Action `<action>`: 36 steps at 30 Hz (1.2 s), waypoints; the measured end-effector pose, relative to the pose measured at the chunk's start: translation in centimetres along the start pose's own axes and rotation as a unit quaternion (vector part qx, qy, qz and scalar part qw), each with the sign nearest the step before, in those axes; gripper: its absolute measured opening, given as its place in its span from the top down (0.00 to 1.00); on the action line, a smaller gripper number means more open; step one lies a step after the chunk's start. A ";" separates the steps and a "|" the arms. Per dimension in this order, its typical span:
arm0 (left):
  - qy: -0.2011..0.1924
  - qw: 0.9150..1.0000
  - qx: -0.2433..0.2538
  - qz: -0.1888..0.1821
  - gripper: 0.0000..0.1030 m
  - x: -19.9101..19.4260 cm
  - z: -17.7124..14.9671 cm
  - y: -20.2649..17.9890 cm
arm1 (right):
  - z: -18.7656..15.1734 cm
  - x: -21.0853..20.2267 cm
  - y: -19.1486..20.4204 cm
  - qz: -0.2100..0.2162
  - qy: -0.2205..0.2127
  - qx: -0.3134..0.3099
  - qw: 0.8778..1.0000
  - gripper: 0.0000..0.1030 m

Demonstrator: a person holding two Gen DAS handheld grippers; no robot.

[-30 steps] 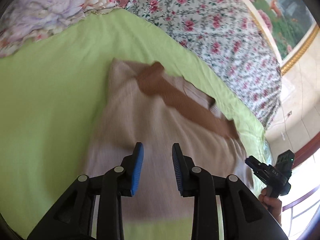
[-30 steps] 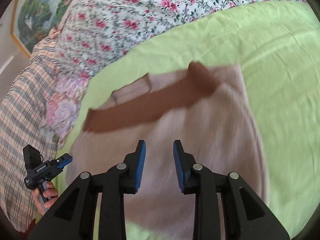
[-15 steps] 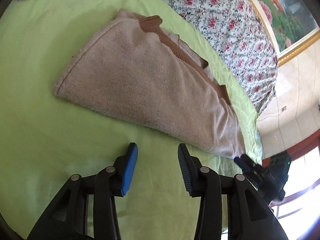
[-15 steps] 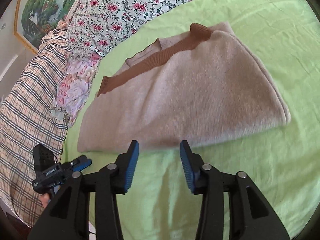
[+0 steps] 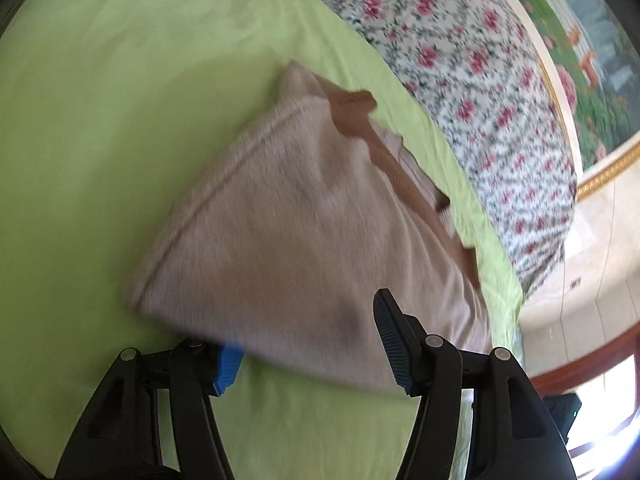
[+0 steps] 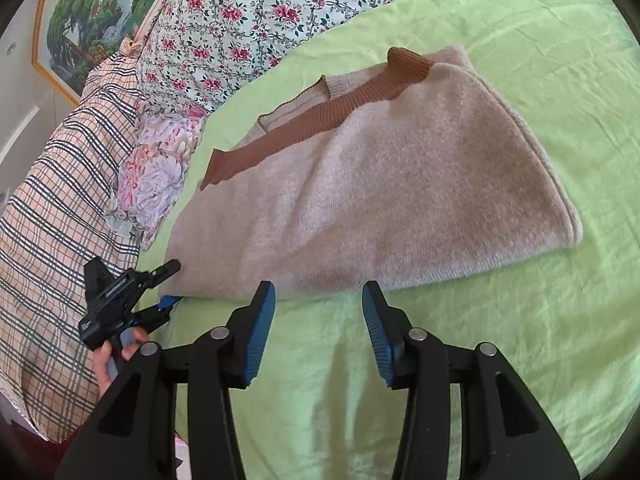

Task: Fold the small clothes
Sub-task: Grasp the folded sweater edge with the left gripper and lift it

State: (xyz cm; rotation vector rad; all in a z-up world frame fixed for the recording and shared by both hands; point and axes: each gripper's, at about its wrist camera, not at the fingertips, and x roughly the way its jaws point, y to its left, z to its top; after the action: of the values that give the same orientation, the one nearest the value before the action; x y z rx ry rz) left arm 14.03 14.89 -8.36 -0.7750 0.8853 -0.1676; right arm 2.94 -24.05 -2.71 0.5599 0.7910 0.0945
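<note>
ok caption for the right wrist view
Open right gripper poised before a folded beige sweater on a green sheet.

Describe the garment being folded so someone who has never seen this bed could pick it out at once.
Start at the bright green sheet that covers the bed, with flowered bedding along its far edge. In the middle of the sheet lies a folded beige knit sweater. It is the only plain fuzzy piece there, marked by a brown ribbed band along its far side.

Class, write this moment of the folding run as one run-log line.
left gripper: opening, sweater edge between jaws | right gripper: opening, empty | sweater: folded on green sheet
</note>
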 end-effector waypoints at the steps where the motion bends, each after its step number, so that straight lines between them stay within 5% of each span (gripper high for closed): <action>1: -0.006 1.000 0.001 0.007 0.41 0.4 0.6 -0.1 | 0.3 0.1 0.0 0.000 0.000 -0.001 1.000 0.54; 5: -0.026 0.999 0.006 0.031 0.46 1.3 1.9 -0.8 | 2.4 0.6 -0.2 0.001 -0.010 -0.007 1.000 0.54; 7: -0.031 0.999 0.018 0.039 0.89 1.4 2.3 -1.2 | 3.7 0.8 -0.7 0.002 -0.016 -0.008 1.000 0.54; 12: -0.055 0.991 0.116 0.036 0.94 0.4 2.3 -6.3 | 7.3 1.3 -1.9 0.002 -0.026 -0.015 1.000 0.54; 20: -0.023 0.969 0.244 -0.022 0.94 3.5 -1.2 -16.1 | 12.9 4.7 -2.0 0.116 0.022 0.015 0.993 0.53; 25: 0.017 0.958 0.285 -0.009 0.94 7.5 -3.7 -18.0 | 14.7 9.6 0.0 0.184 0.085 0.019 0.979 0.34; 31: 0.026 0.953 0.301 0.000 0.94 8.6 -4.7 -18.0 | 16.7 16.6 3.5 0.194 0.139 0.014 0.971 0.33; 33: 0.026 0.947 0.319 0.015 0.94 8.6 -5.1 -18.6 | 17.5 17.4 4.7 0.200 0.136 0.004 0.970 0.41; 35: 0.022 0.940 0.339 0.029 0.94 8.4 -5.6 -19.4 | 18.7 17.4 5.8 0.189 0.127 -0.014 0.974 0.86; 36: 0.018 0.937 0.347 0.031 0.94 8.1 -5.8 -19.8 | 19.2 16.7 6.2 0.186 0.123 -0.026 0.974 0.86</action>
State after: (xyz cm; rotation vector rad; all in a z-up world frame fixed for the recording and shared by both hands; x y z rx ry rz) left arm 18.29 -6.02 -2.48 -0.0826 0.8073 -0.4136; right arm 28.89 -22.44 0.49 0.6492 0.9144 0.5368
